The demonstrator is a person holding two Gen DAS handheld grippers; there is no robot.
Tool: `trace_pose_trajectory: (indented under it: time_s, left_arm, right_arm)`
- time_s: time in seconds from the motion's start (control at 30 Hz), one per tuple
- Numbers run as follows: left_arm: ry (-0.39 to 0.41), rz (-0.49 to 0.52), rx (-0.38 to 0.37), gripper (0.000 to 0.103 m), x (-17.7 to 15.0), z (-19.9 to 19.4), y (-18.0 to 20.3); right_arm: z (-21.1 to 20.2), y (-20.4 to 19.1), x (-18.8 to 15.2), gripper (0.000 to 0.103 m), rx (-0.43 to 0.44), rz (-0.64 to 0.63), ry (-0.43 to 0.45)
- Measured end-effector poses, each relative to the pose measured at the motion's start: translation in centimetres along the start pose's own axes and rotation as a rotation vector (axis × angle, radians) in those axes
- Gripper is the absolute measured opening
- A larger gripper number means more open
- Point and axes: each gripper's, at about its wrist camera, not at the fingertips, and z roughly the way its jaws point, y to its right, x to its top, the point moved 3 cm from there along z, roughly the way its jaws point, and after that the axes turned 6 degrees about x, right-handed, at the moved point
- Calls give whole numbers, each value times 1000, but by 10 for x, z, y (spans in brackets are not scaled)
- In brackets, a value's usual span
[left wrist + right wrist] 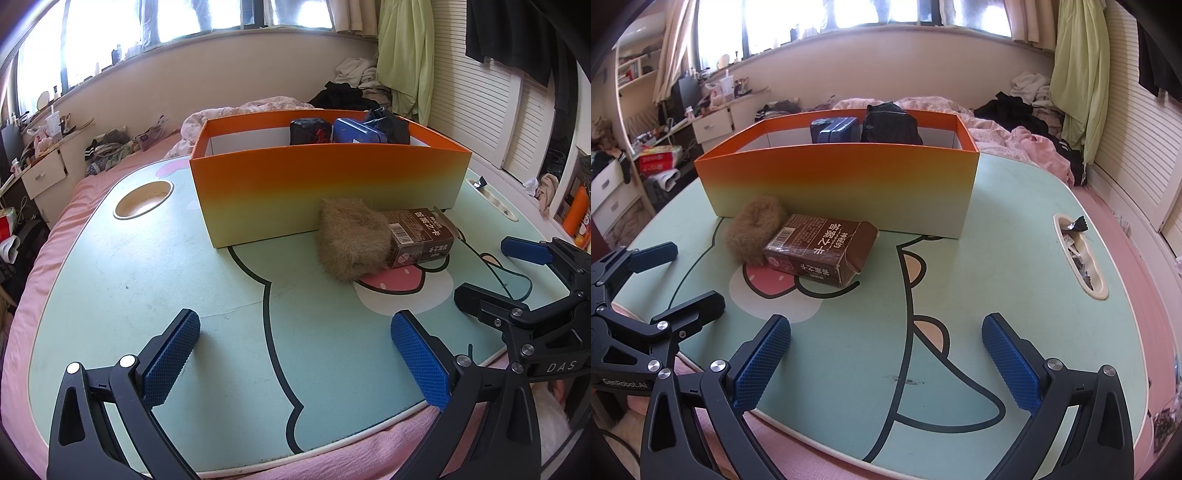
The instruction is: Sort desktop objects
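A cluttered bedroom with a bright window along the far wall surrounds a mint-green lap table printed with a cartoon figure, set on a pink bed. A round cup hole sits at the table's far left, and a long slot with dark wrappers in it runs along its right edge.

An orange box, fading to pale yellow at its base, stands open at the far middle of the table. Inside it, against the far wall, are a blue tin and a black bag; the left wrist view also shows a dark packet left of the tin.

Just in front of the box, a tan fur puff lies on the table, touching a brown carton that lies flat on its side to the right of it.

The left gripper hovers low over the near left of the table, jaws wide apart and holding nothing. The right gripper hovers at the near right, jaws equally wide and empty. Both are well apart from the puff and carton, which lie between the grippers and the box.
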Motion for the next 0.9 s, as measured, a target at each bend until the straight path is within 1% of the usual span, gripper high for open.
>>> trace_pose_trajectory:
  time_s: [0.9]
  left_arm:
    - [0, 21, -16, 103, -1, 0, 0]
  right_arm:
    - [0, -3, 2, 103, 1, -1, 1]
